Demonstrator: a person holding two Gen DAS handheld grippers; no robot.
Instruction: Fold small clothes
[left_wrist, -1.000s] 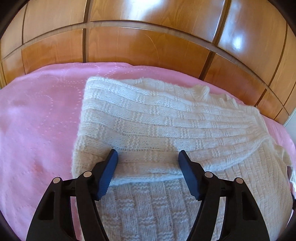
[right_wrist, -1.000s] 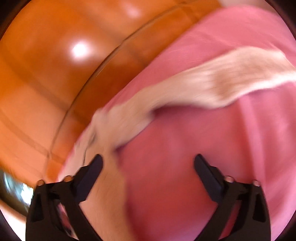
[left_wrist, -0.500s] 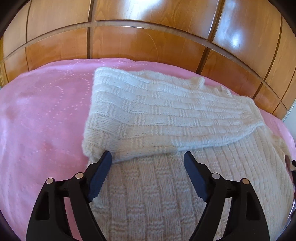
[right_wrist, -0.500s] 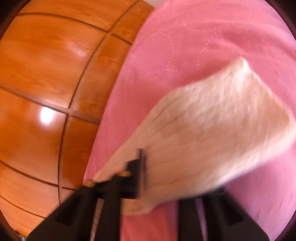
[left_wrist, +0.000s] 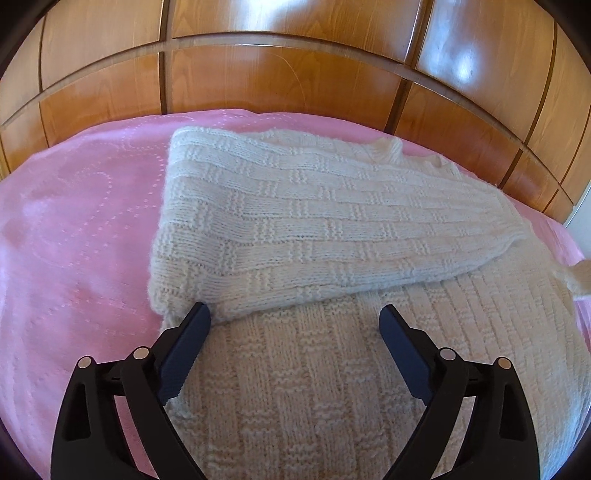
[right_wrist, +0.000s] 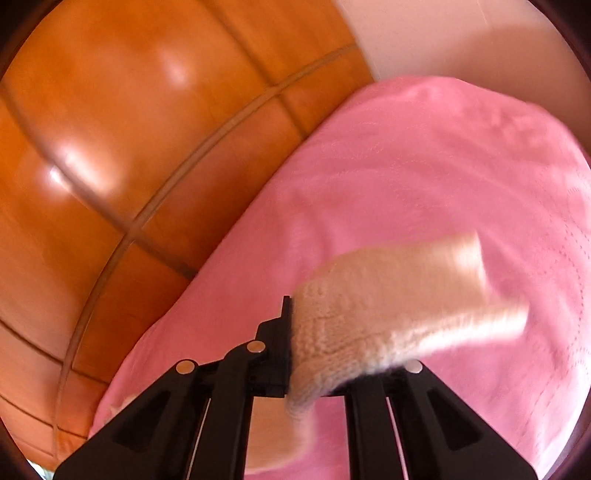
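The cream knitted sweater (left_wrist: 332, 229) lies flat, with a basket-weave pattern. One sleeve is folded across the body and lies on top of it. In the right wrist view, a blurred sleeve end (right_wrist: 388, 314) is lifted up.

Right gripper (right_wrist: 317, 343) clamped on cream knit sleeve (right_wrist: 388, 299). Left finger (right_wrist: 284, 347) visible against fabric edge, right finger hidden under knit. Sleeve sticks out ahead and to right of jaws, far end motion-blurred, loose bit drooping below the jaws. Pink bedspread (right_wrist: 424, 177) beyond and beneath. Glossy wooden headboard (right_wrist: 122, 129) to left. Pale wall (right_wrist: 461, 37) upper right.
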